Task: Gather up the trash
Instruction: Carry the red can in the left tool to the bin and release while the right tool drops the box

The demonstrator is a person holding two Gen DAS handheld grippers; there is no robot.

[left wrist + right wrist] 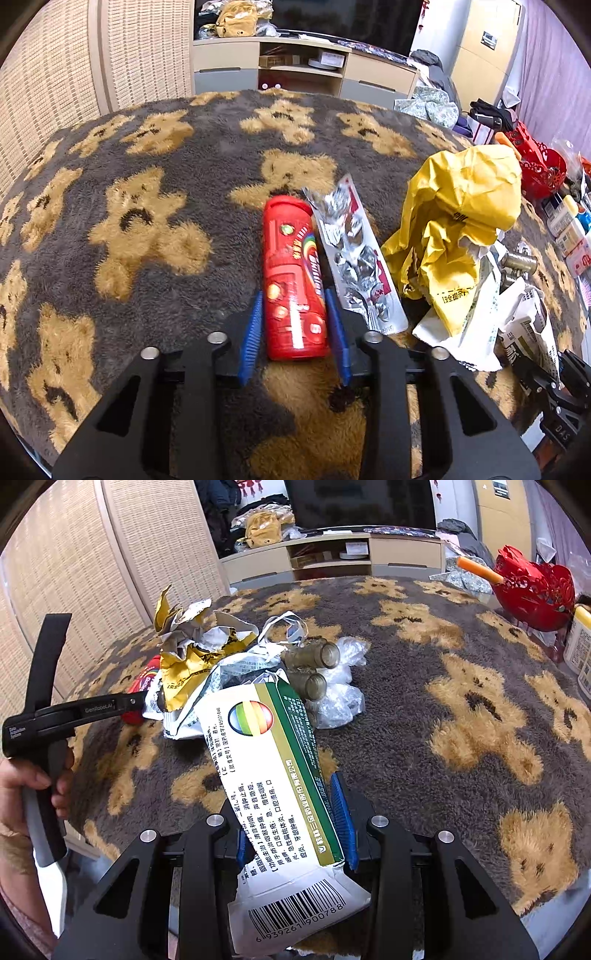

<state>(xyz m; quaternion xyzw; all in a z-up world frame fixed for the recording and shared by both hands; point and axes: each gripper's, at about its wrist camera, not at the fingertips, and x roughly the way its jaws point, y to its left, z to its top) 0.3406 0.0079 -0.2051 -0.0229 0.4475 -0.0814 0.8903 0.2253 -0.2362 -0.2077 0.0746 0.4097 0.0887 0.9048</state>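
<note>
The red candy tube [295, 280] lies on the bear-patterned blanket [147, 206], its near end pinched between the blue pads of the left gripper [297, 325], with a foil wrapper [354, 258] and crumpled yellow bag [461, 221] close on its right. Only the right wrist view shows the right gripper [295, 823] clamped on a flattened medicine box [273, 775]. Beyond it, torn paper [207, 635] mostly hides the tube, two small brown vials [314, 668] lie on clear plastic, and a hand [33, 786] holds the other tool at the left.

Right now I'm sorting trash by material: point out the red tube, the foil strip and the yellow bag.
red tube [295, 280], left wrist view, middle of its body
foil strip [354, 258], left wrist view, centre of the strip
yellow bag [465, 206], left wrist view, crumpled upper part
</note>
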